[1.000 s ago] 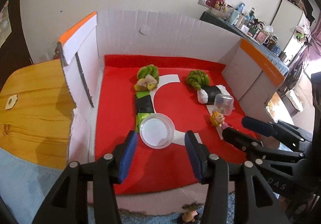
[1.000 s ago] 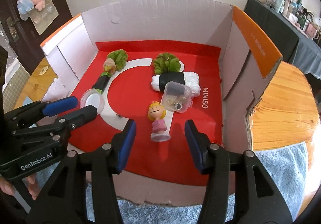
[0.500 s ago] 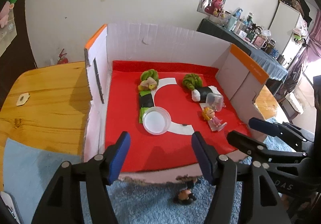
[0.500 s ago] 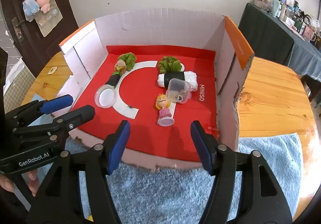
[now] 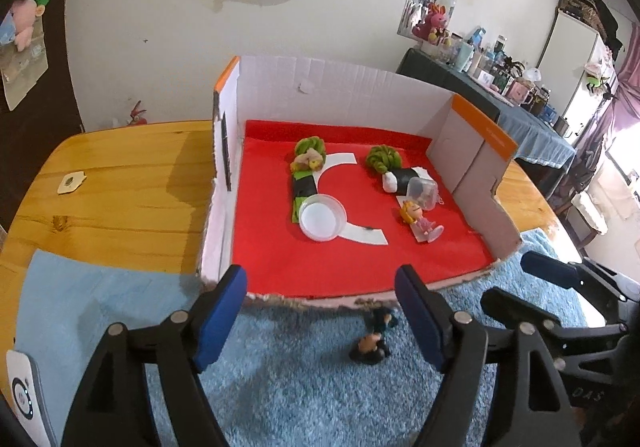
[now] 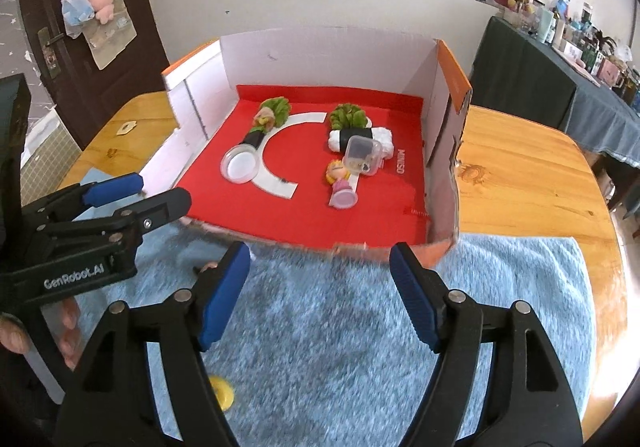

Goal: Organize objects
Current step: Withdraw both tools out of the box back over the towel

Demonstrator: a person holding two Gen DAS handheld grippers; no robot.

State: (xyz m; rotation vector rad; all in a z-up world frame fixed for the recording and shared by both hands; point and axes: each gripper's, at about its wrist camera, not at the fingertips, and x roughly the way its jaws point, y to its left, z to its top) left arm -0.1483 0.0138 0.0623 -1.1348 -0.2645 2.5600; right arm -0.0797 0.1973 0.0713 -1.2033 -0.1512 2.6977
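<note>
An open cardboard box (image 5: pixel 320 95) (image 6: pixel 320 59) with a red floor holds a round clear lid (image 5: pixel 322 217) (image 6: pixel 240 165), two green-haired dolls (image 5: pixel 306 163) (image 5: pixel 390 167), a clear cup (image 5: pixel 422 191) (image 6: pixel 362 155) and a blonde figure in pink (image 5: pixel 420 219) (image 6: pixel 340 183). A small dark figure (image 5: pixel 374 339) lies on the blue rug in front of the box. My left gripper (image 5: pixel 320 311) (image 6: pixel 136 193) is open and empty above the rug. My right gripper (image 6: pixel 320 295) (image 5: pixel 532 279) is open and empty beside it.
The box stands on a wooden table (image 5: pixel 120 183) (image 6: pixel 520 175) partly covered by a fluffy blue rug (image 5: pixel 300 387) (image 6: pixel 340 327). A yellow object (image 6: pixel 222 393) lies on the rug near my right gripper. A white device (image 5: pixel 20 395) sits at the left edge.
Both grippers have pulled back out of the box and up, and now hang over the rug in front of it. The objects in the box have not moved.
</note>
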